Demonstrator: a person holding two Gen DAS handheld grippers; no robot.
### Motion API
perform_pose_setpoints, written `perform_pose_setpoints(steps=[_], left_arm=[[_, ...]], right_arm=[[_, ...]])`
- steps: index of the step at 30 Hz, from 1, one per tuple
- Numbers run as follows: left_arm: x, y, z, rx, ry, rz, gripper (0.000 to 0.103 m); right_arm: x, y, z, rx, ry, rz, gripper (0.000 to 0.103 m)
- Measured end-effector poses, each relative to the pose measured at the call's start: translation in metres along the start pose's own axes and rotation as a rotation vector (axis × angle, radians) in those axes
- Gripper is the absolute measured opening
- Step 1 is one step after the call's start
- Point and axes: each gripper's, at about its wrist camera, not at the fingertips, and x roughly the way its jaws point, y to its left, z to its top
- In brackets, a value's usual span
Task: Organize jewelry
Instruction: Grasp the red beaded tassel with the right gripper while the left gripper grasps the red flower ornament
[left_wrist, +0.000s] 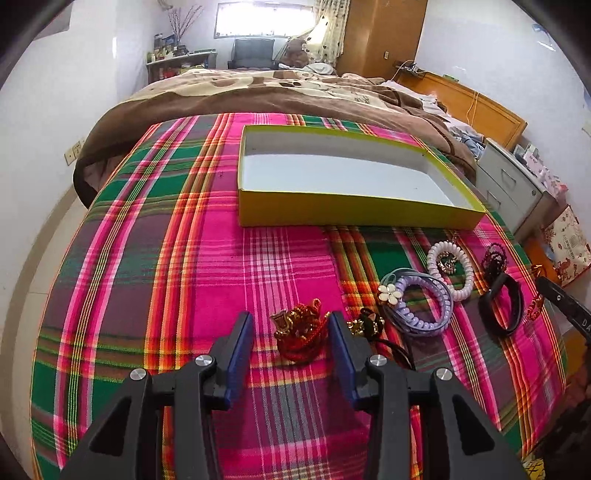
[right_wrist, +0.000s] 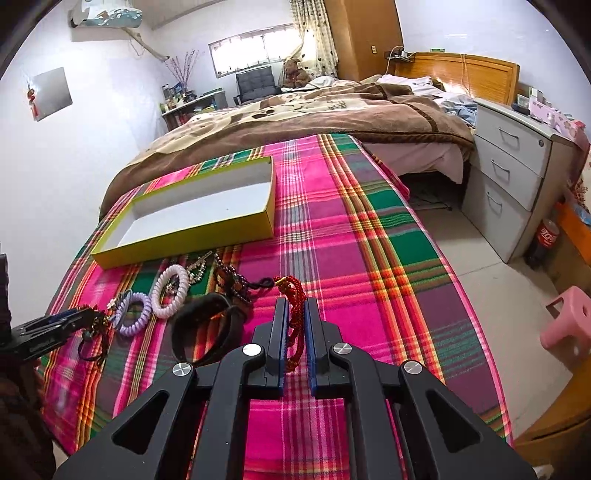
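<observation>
An empty yellow box (left_wrist: 332, 210) (right_wrist: 207, 236) lies on the plaid cloth. In front of it lie a white spiral bracelet (left_wrist: 448, 269) (right_wrist: 170, 291), a purple spiral band (left_wrist: 421, 306) (right_wrist: 133, 314), a black wristband (left_wrist: 502, 306) (right_wrist: 207, 332) and dark beads (right_wrist: 236, 282). My left gripper (left_wrist: 291, 325) is open, its fingers on either side of a red and gold ornament (left_wrist: 301, 332). My right gripper (right_wrist: 295, 310) is shut on a red braided cord bracelet (right_wrist: 295, 317), near the cloth.
The plaid cloth (left_wrist: 184, 280) covers a table beside a bed with a brown blanket (right_wrist: 314, 114). A grey drawer cabinet (right_wrist: 517, 184), a cola bottle (right_wrist: 543, 240) and a pink stool (right_wrist: 569, 317) stand at the right.
</observation>
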Motion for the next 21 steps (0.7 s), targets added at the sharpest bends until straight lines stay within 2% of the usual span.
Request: perform_pose_setpoints(steps=[4, 7, 10, 15, 21], left_arm=[[-0.002, 0.001, -0.001, -0.006, 0.0, -0.005, 0.04], [-0.004, 0.0, -0.002, -0.001, 0.001, -0.009, 0.024], [-0.006, 0.001, -0.003, -0.004, -0.003, -0.017, 0.018], [-0.012, 0.002, 0.0, -0.012, -0.014, -0.024, 0.017], [-0.026, 0.003, 0.016, -0.03, -0.072, -0.059, 0.017]], right_arm=[[-0.001, 0.005, 0.003, -0.011, -0.004, 0.015, 0.008], [-0.001, 0.008, 0.006, -0.014, -0.008, 0.029, 0.008], [-0.002, 0.01, 0.008, -0.012, -0.013, 0.041, 0.008], [-0.003, 0.017, 0.012, -0.023, -0.017, 0.06, 0.008], [-0.002, 0.024, 0.025, -0.035, -0.024, 0.097, 0.008]])
